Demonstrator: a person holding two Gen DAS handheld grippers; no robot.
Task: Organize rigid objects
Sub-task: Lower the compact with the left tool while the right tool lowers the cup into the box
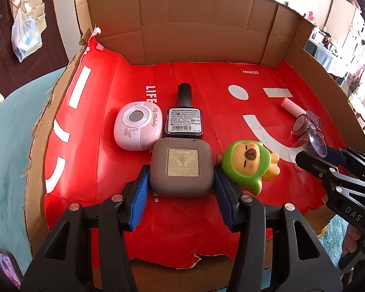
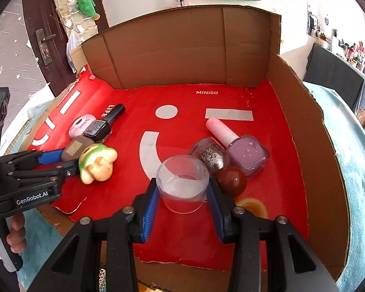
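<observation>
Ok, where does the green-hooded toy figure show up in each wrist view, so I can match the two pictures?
Left wrist view: the green-hooded toy figure lies right of centre, beside the grey square case.
Right wrist view: the toy lies at left, next to the left gripper.
Shared landmark: the white MINISO lettering on the red sheet.

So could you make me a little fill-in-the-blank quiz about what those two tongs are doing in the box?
1. The left tongs grip a grey-brown ____ case.
2. The right tongs clamp a clear ____.
3. The toy beside the case wears a ____ hood.
4. The pink-capped bottle holds ____ polish.

Missing words: square; cup; green; purple
</observation>
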